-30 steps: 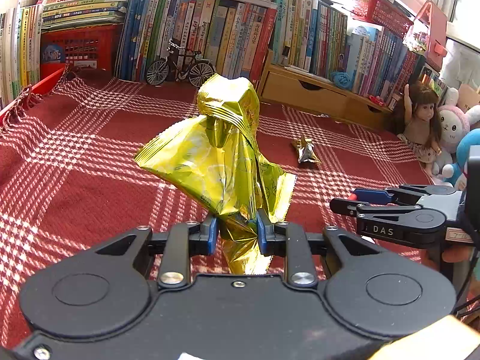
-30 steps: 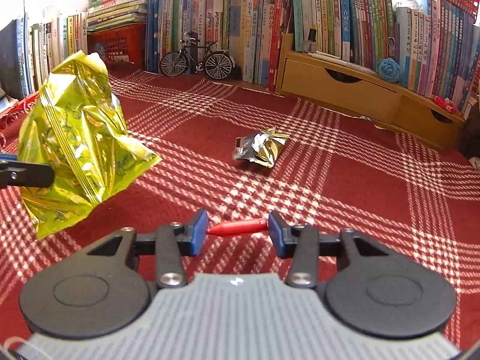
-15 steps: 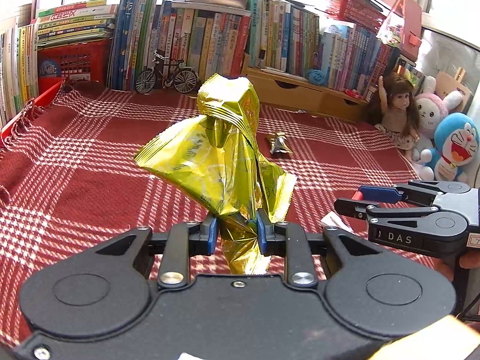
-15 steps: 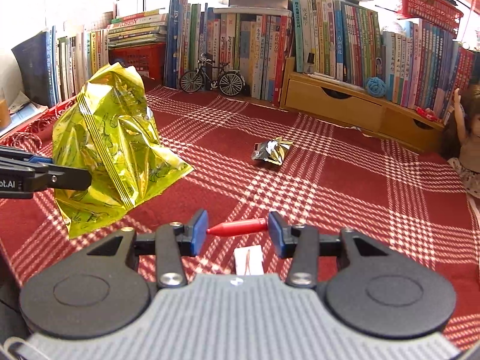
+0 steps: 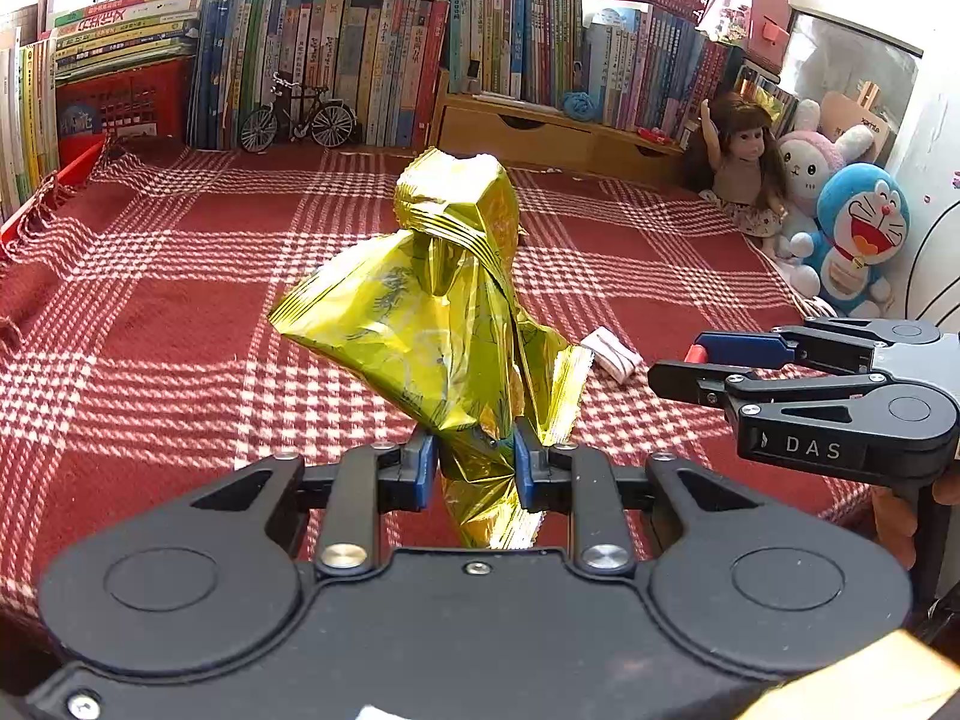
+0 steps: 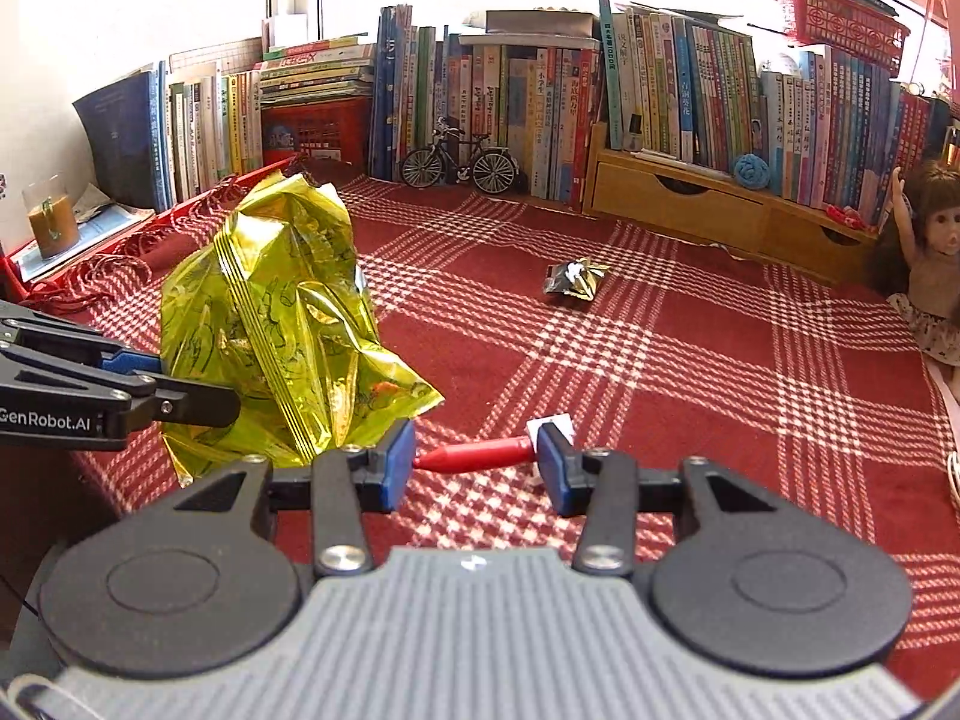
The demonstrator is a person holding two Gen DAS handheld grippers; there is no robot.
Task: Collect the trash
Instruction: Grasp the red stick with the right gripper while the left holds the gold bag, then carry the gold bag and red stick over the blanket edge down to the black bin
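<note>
1. The left gripper clamps the crumpled lower end of a yellow foil snack bag; the bag stands up above the red plaid cloth, clear of it.
2. The right gripper holds a small red pointed piece crosswise between its blue pads; a white scrap lies on the cloth just beyond the right-hand pad.
3. A small crumpled wrapper lies further off on the cloth, well apart from both grippers.
4. Books, a toy bicycle and a doll line the far edge.
</note>
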